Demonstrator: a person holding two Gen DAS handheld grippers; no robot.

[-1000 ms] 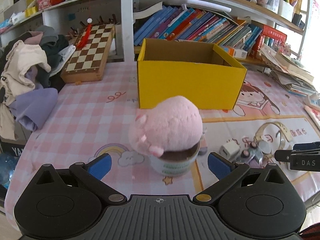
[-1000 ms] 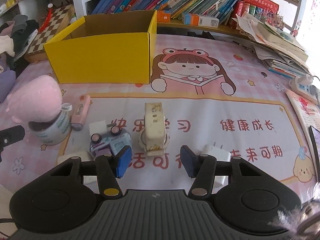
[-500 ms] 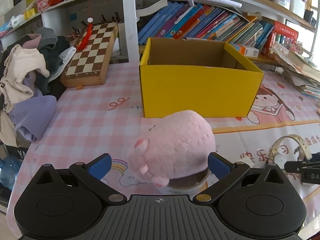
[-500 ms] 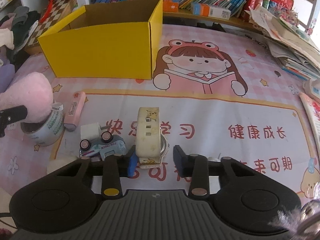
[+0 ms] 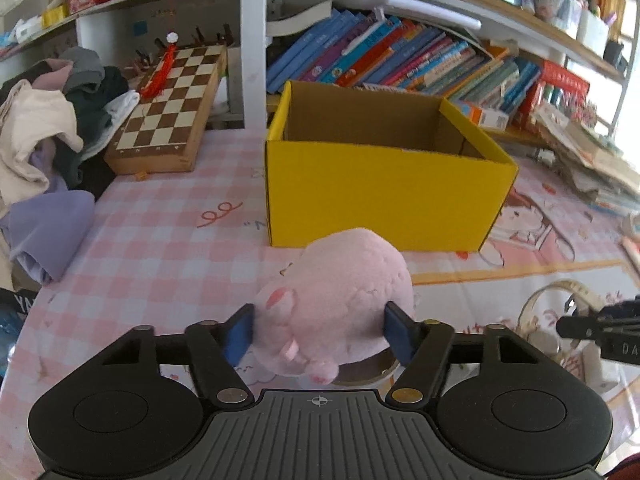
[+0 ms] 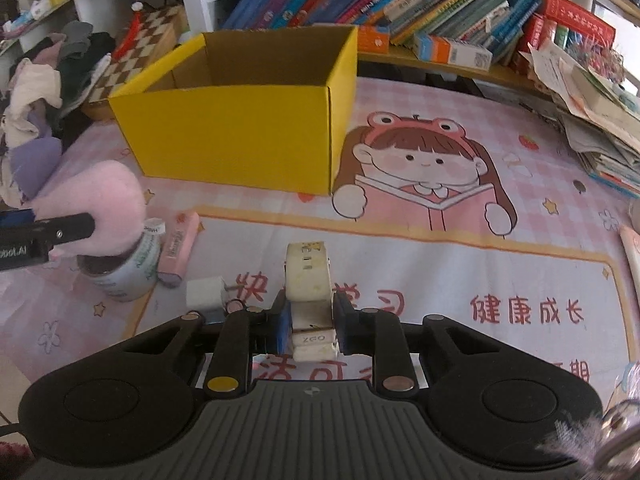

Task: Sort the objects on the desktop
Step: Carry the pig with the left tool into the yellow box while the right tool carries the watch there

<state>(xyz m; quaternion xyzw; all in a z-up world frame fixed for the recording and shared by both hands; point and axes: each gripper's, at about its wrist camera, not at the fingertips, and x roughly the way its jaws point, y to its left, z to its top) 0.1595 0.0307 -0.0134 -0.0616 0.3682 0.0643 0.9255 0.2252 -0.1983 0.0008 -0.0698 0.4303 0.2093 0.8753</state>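
Observation:
My left gripper [image 5: 320, 330] is shut on a pink plush toy [image 5: 340, 300] that rests on a roll of tape [image 5: 368, 368]. The plush [image 6: 104, 208] and the tape roll [image 6: 124, 276] also show at the left of the right wrist view. My right gripper [image 6: 310, 330] is shut on a cream watch [image 6: 308, 280] with a wide strap, low over the mat. The open yellow box [image 5: 380, 184] stands behind both; it shows in the right wrist view [image 6: 240, 136] too and looks empty.
A pink eraser [image 6: 180, 248], a white charger plug [image 6: 204, 294] and a toy car partly hidden by my right gripper lie on the mat. A chessboard [image 5: 168, 112] and clothes pile [image 5: 44, 148] sit at the left; books line the shelf [image 5: 400, 60]; paper stacks at right [image 6: 600, 120].
Both grippers moved forward and closed: the left on the pink plush, the right on the watch.

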